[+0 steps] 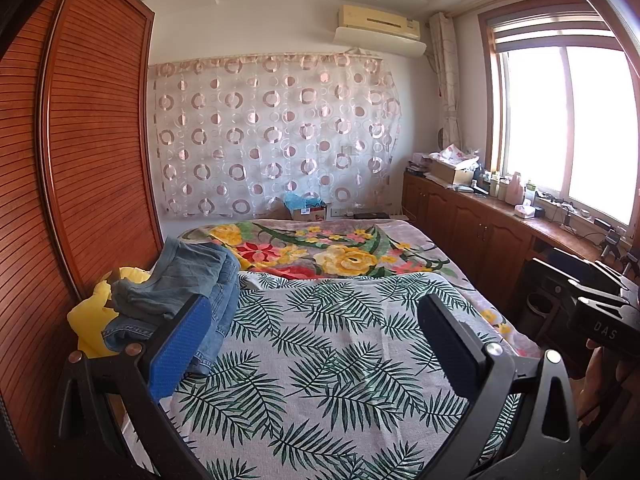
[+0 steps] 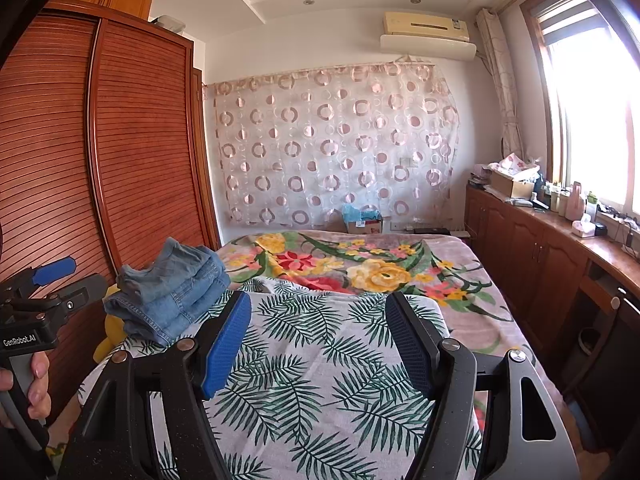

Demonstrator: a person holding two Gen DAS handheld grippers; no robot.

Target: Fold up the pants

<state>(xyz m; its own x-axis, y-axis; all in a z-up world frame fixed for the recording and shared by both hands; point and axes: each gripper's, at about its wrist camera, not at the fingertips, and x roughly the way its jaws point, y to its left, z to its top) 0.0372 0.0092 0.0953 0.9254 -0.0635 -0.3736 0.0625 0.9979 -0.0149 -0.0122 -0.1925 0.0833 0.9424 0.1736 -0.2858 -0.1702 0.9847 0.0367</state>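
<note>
A bedroom, daylight from the window [image 1: 568, 128] at right; two hand-held grippers hover over a bed, both empty. The left gripper [image 1: 316, 340] has its jaws spread wide apart, nothing btwn them but the palm-leaf sheet [image 1: 340, 360] below; its blue pad [image 1: 180, 348] shows on one finger, a dark pad on the other. The right gripper [image 2: 320, 340] is likewise wide apart and holds nothing; it points over the same leaf-print sheet. In the right wrist view a hand [image 2: 36, 380] grips the handle of the other gripper at the frame's left edge.

The pants [image 2: 172, 292], blue denim, lie in a folded stack at the left side of the bed, near the wardrobe [image 1: 92, 152] w/ its slatted reddish-brown doors; the stack sits partly on smth yellow [image 1: 90, 320], identity unclear. The denim is beside the left gripper's blue pad in the left wrist view, though whether they touch cannot be told; it is clear of the right gripper.

Beyond the leaf sheet a floral blanket [image 1: 344, 256] w/ yellow and red blooms covers the far half of the bed; a sheer curtain w/ ring pattern [image 1: 276, 136] hangs on the back wall under an air-con unit [image 1: 380, 22]; a wooden cabinet run [image 1: 472, 220] under the window carries boxes and bottles.
</note>
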